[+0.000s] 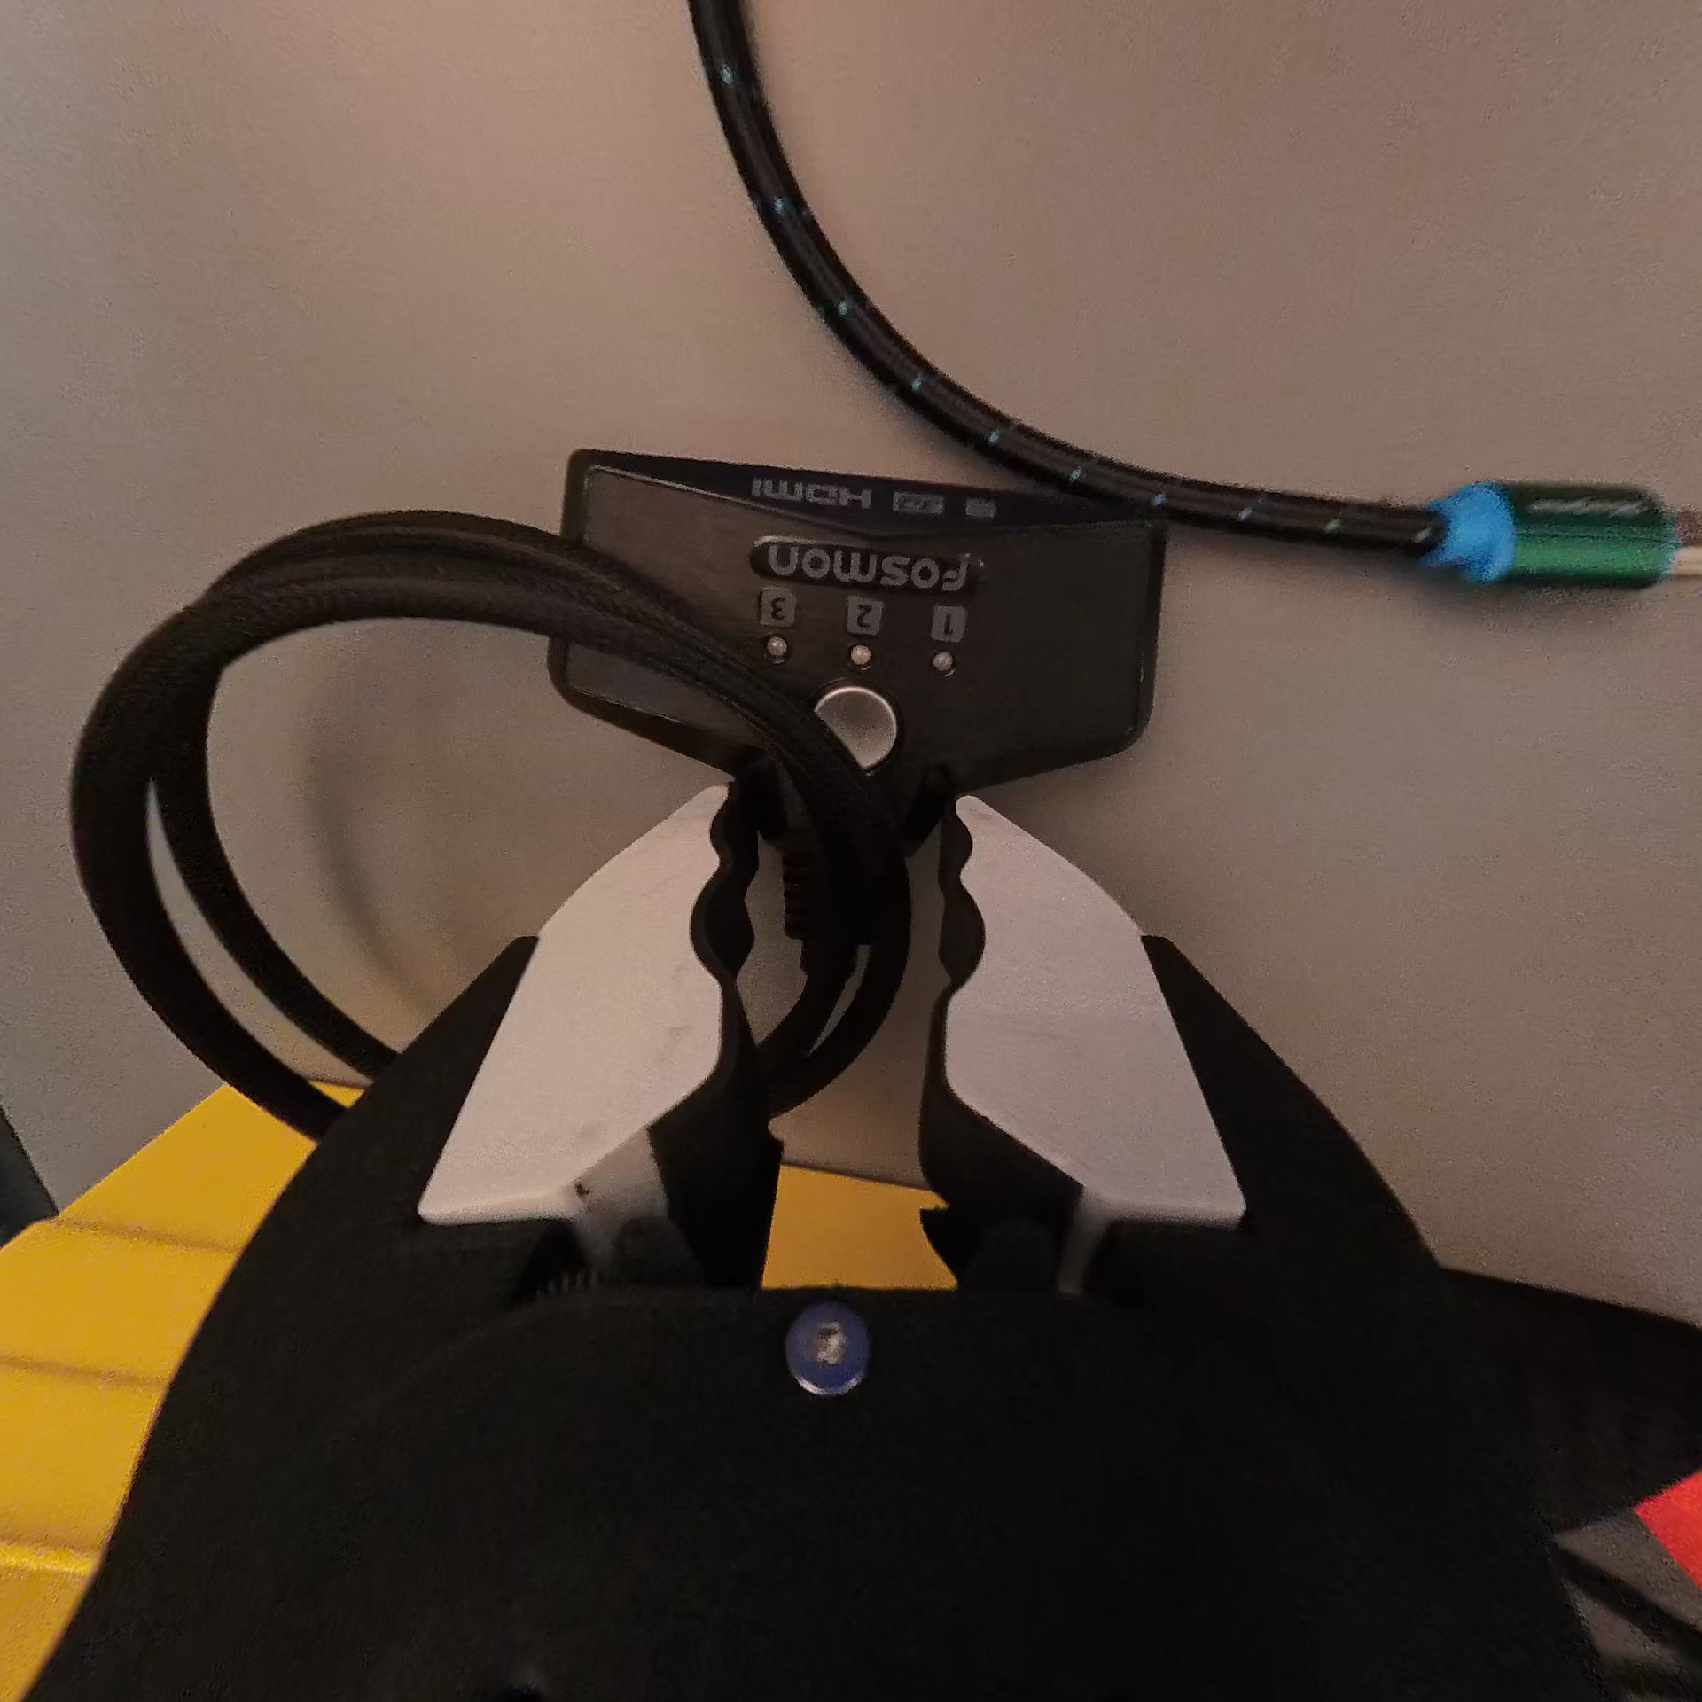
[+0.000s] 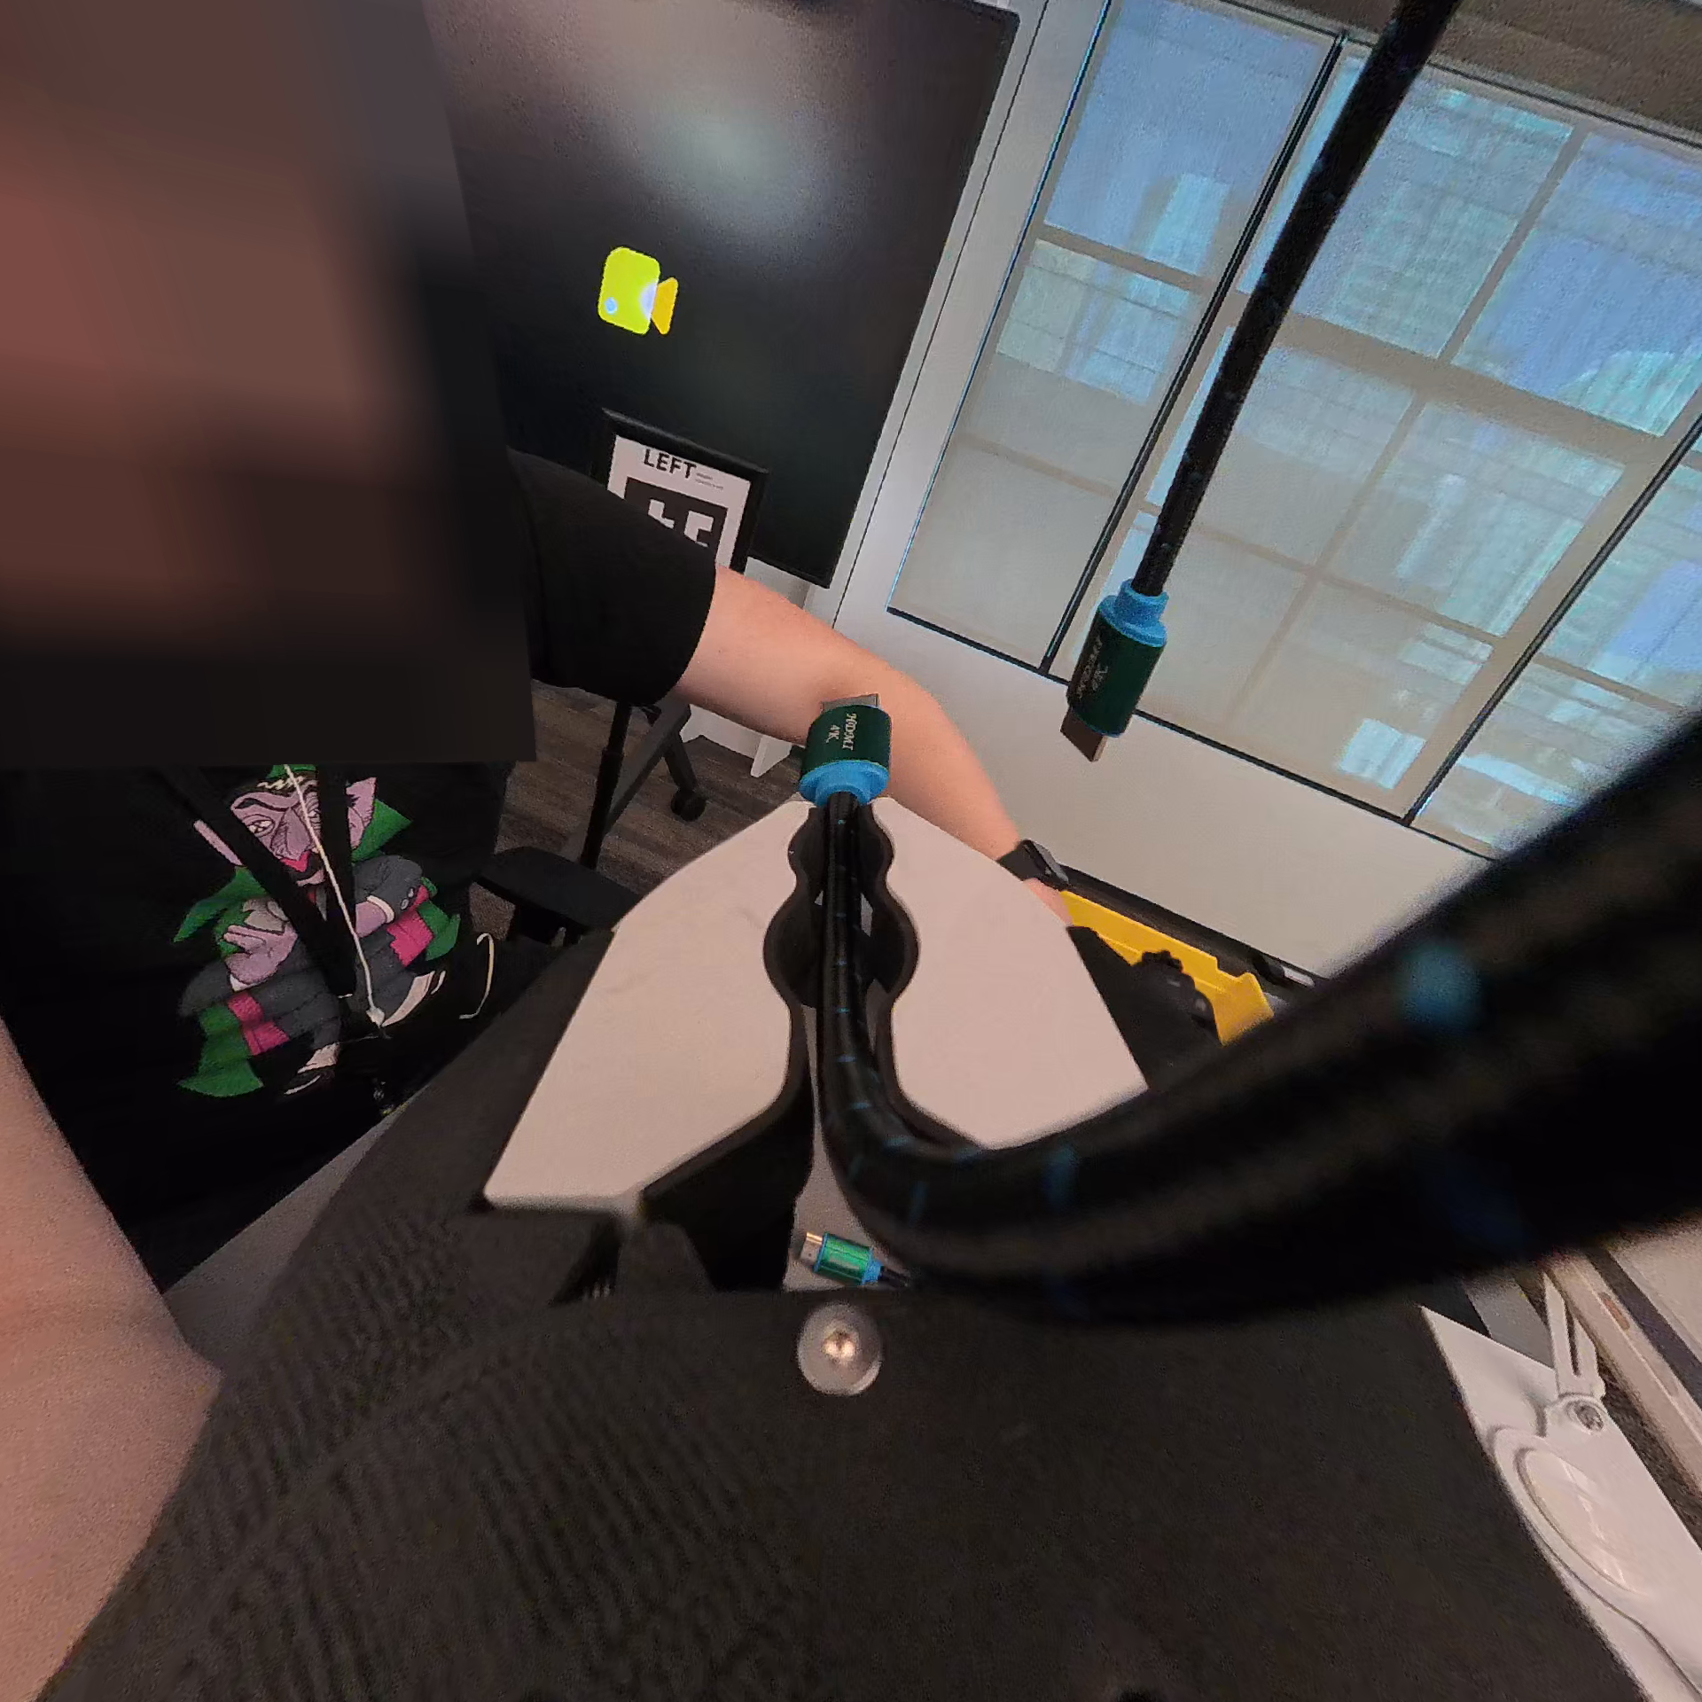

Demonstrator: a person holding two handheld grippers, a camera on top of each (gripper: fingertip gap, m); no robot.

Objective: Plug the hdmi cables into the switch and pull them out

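The black HDMI switch (image 1: pixel 1013 599) lies on the pale table. Its own black braided lead (image 1: pixel 129 783) loops out to the left and passes between my fingers. My left gripper (image 1: pixel 847 801) is closed on the switch's tapered near end, one fingertip on each side. A green HDMI plug with a blue collar (image 1: pixel 1547 543) lies unplugged to the right of the switch. My right gripper (image 2: pixel 833 820) is raised in the air and shut on a black, blue-flecked cable (image 2: pixel 843 1013) just behind its green plug (image 2: pixel 843 751), which points away. A second green plug (image 2: pixel 1114 672) hangs free to the right.
A yellow box (image 1: pixel 138 1289) sits at the near left of the table and also shows in the right wrist view (image 2: pixel 1170 958). A person's forearm (image 2: pixel 829 681) reaches across behind the held plug. A dark monitor (image 2: pixel 737 184), a chair (image 2: pixel 635 764) and a window (image 2: pixel 1381 414) stand beyond. One gripper's finger ends stand about 40 centimetres off the other's.
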